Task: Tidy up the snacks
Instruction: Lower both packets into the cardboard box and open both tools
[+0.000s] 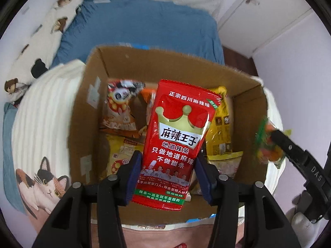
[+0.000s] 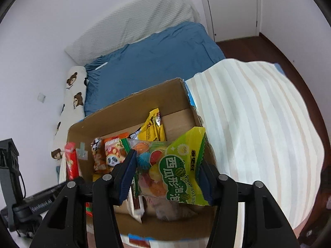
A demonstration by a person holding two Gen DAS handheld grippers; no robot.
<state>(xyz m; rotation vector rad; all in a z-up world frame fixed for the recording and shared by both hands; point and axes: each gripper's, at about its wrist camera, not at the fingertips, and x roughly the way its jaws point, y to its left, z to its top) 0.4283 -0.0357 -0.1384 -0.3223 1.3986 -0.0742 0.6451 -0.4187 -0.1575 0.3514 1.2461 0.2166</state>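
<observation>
My left gripper is shut on a red spicy-strip packet, held upright over the open cardboard box. My right gripper is shut on a green and yellow candy bag, held over the same box. The box holds a panda snack bag, a yellow bag and other packets. In the left wrist view the right gripper with its candy bag shows at the box's right edge. In the right wrist view the red packet shows at the box's left edge.
The box sits on a bed with a striped white blanket and a blue sheet. A cat-print cushion lies left of the box. A bear-print pillow runs along the wall. A white door stands at the back right.
</observation>
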